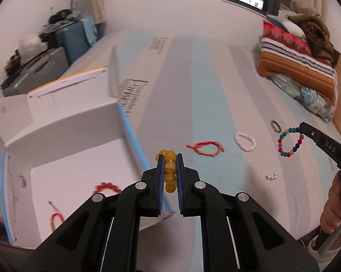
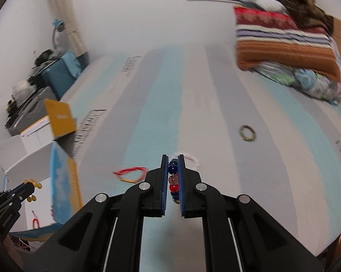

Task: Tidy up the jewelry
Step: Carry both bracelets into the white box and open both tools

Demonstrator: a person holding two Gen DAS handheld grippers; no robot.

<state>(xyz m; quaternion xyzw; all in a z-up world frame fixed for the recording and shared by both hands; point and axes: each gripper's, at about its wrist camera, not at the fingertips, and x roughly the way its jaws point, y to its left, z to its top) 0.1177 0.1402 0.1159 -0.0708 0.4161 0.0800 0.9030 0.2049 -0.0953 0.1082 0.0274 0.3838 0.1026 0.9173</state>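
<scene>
My left gripper (image 1: 170,158) is shut on a yellow bead bracelet (image 1: 169,172), held above the right edge of an open white box (image 1: 80,163). The box holds a red bead bracelet (image 1: 107,187) and a red cord bracelet (image 1: 56,218). My right gripper (image 2: 173,159) is shut on a multicoloured bead bracelet (image 2: 173,179), which also shows hanging from it in the left wrist view (image 1: 290,141). On the bed lie a red cord bracelet with a gold bar (image 1: 205,148), a white bead bracelet (image 1: 245,141), a dark olive bracelet (image 1: 276,125) and small silver pieces (image 1: 271,176).
The striped bed sheet (image 1: 193,79) stretches ahead. Folded blankets and pillows (image 1: 299,61) are stacked at the far right. Suitcases and clutter (image 1: 46,52) stand left of the bed by the wall. The box's raised lid flap (image 1: 57,95) stands on its far side.
</scene>
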